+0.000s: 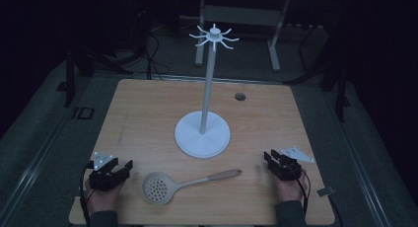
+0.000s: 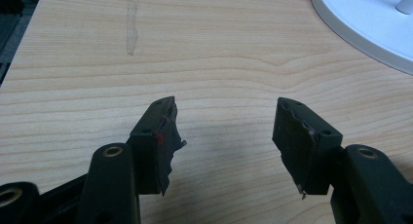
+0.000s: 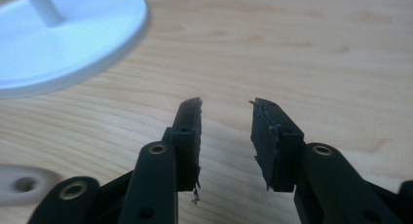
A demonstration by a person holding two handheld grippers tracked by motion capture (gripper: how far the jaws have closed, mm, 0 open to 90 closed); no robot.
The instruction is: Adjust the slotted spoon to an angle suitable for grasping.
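My left gripper (image 1: 120, 169) rests parted, empty. Just right of it lies the skimmer (image 1: 183, 184) at the table's (image 1: 148, 108) near edge — light, stiff, I'd judge; I'd pinch its wooden handle. The stand (image 1: 202, 133) behind holds nothing. My right gripper (image 1: 272, 159) — parted, empty.

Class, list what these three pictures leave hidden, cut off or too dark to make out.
- Stand: its pole and hooks are cut off by the top edge in both gripper views.
- Slotted spoon: right gripper view shows a blurred handle end, cut by the left edge.
- Room behind the table: high view, too dark.
- Person's forearms: cut off by the high view's bottom edge.
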